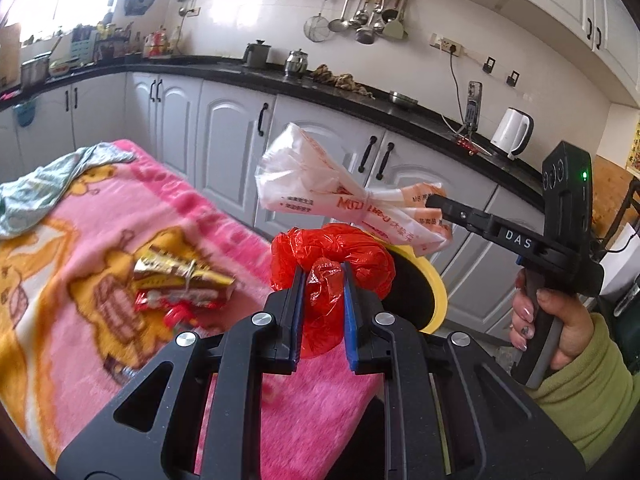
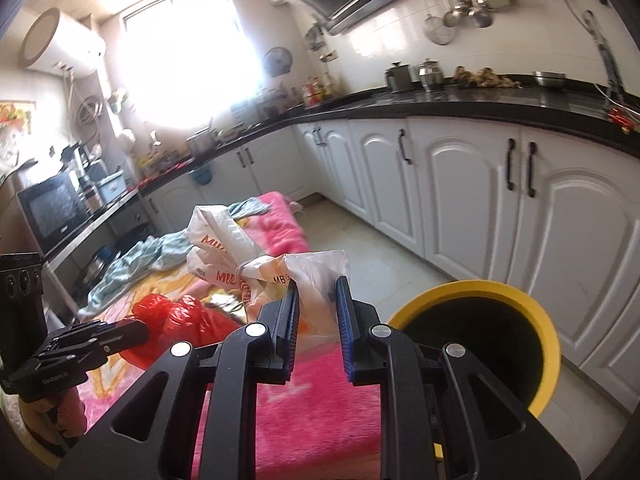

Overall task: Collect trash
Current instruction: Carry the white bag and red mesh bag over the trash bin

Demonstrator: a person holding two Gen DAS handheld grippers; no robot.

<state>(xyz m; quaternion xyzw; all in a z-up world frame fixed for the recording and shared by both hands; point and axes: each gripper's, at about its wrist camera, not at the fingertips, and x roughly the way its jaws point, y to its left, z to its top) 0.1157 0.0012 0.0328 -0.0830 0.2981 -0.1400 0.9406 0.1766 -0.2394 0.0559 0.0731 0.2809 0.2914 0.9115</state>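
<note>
My left gripper (image 1: 323,280) is shut on a crumpled red plastic bag (image 1: 332,260), held above the pink blanket (image 1: 120,240). My right gripper (image 2: 316,296) is shut on a knotted white plastic bag with orange print (image 2: 240,256). In the left wrist view that white bag (image 1: 320,188) hangs from the right gripper (image 1: 436,204) just above the red one. A black bin with a yellow rim (image 2: 480,320) stands on the floor to the right, its rim (image 1: 434,292) partly hidden behind the red bag. Shiny snack wrappers (image 1: 180,284) lie on the blanket.
A light blue cloth (image 1: 48,188) lies at the blanket's far end. White cabinets (image 2: 480,184) under a black counter (image 2: 460,100) run along the wall, with a kettle (image 1: 512,130) and pots on top. Tiled floor (image 2: 368,248) lies between blanket and cabinets.
</note>
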